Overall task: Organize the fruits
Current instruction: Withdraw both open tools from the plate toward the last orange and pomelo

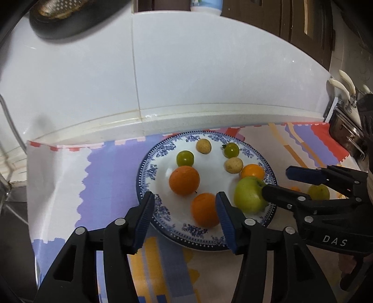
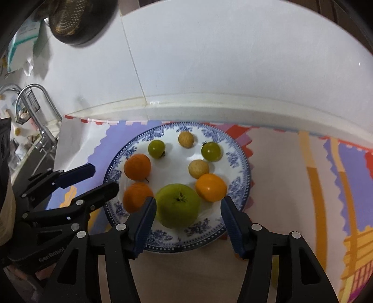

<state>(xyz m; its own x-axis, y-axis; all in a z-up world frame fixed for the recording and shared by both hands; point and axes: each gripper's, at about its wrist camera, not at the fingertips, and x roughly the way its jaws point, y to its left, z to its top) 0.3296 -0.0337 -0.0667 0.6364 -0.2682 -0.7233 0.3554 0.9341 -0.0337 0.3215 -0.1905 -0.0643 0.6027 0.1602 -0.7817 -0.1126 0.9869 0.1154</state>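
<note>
A blue-patterned white plate point(image 1: 209, 167) point(image 2: 177, 158) holds three oranges, two small green tomatoes, two pale longans and a green apple point(image 2: 178, 205) point(image 1: 249, 194). My left gripper point(image 1: 185, 202) point(image 2: 105, 177) is open over the plate's near left rim. One orange point(image 1: 205, 209) point(image 2: 136, 197) lies between its fingers, close to the right one. My right gripper point(image 2: 188, 205) point(image 1: 276, 180) is open around the apple, with a gap at the right finger. A larger orange point(image 1: 184, 180) sits just beyond. Another green fruit point(image 1: 318, 192) lies off the plate, behind the right gripper.
The plate rests on a colourful patterned mat point(image 2: 291, 186) against a white tiled wall with a ledge point(image 1: 186, 116). A tap point(image 2: 35, 98) and sink are at the left. Knife handles point(image 1: 342, 86) stand at the right. A dark colander point(image 1: 63, 14) hangs above left.
</note>
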